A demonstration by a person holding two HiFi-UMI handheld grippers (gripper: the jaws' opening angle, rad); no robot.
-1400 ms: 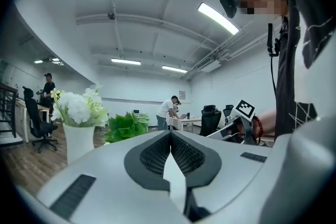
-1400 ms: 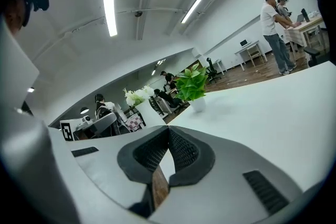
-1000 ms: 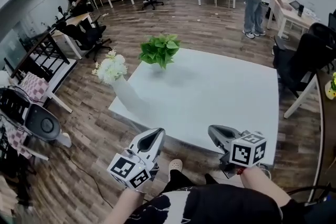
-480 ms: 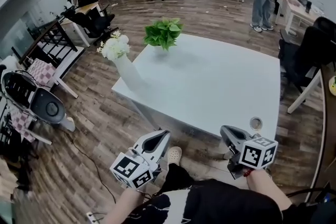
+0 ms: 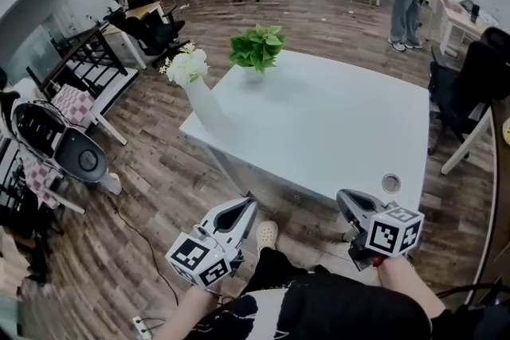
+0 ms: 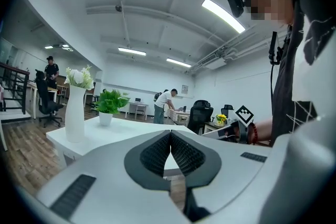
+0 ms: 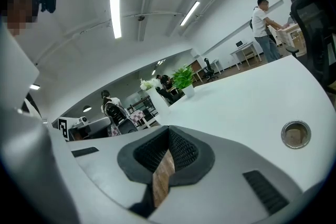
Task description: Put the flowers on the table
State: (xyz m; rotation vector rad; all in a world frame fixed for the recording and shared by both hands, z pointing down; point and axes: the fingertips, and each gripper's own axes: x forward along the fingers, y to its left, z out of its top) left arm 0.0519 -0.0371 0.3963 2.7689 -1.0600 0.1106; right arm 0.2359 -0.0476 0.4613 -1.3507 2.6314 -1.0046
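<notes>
The fingers of the left gripper are pressed together at the tips, with nothing between them. The fingers of the right gripper are pressed together too. Only the wood floor shows through the little gap under their tips. So both are holding nothing.

Both grippers hang low, close to the person's body, just off the near edge of the white table. A second ago the right gripper covered that edge. Now it sits a bit lower in the head view, and a round hole in the table top shows just above it.

The white flowers are well away from both grippers. They stand in a tall white vase on the far left corner of the table, near a green plant in a small pot.

The flowers are on the table and the grippers have slid down and away, so the job looks done.
</notes>
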